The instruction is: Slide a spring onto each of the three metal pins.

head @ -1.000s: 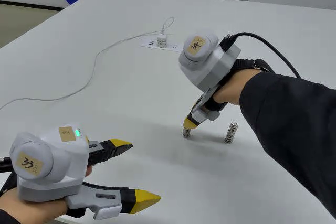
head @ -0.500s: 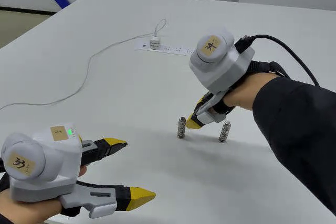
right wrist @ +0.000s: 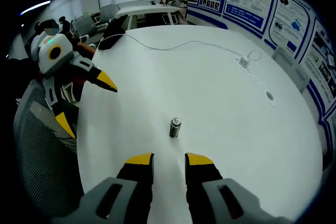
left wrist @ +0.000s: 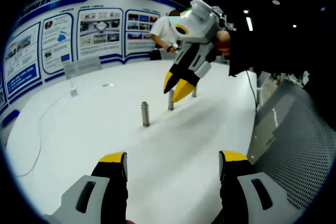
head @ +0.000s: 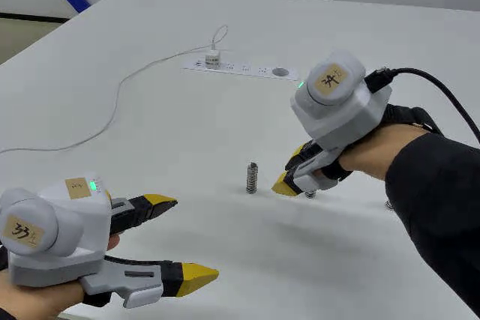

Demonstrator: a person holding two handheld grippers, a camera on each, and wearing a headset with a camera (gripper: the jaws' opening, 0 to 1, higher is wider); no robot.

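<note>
Head view: white worktop (head: 172, 133) carrying a power strip (head: 240, 68) and its cable (head: 112, 110). Left gripper (head: 180, 237) low at the near edge, jaws spread wide, empty. Right gripper (head: 290, 177) tipped down, just beside an upright spring (head: 252, 177) on its pin.

Left gripper view: three upright springs in a row; nearest spring (left wrist: 145, 114) apart from the right gripper (left wrist: 176, 85).

Right gripper view: jaws narrowly parted, holding nothing; the spring (right wrist: 175, 128) stands just ahead of them.

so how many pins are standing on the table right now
3. The free-standing pin is left of the right claw; the second pin stands just behind its tips; the third pin is beyond, by the sleeve. More could hide behind it.
</note>
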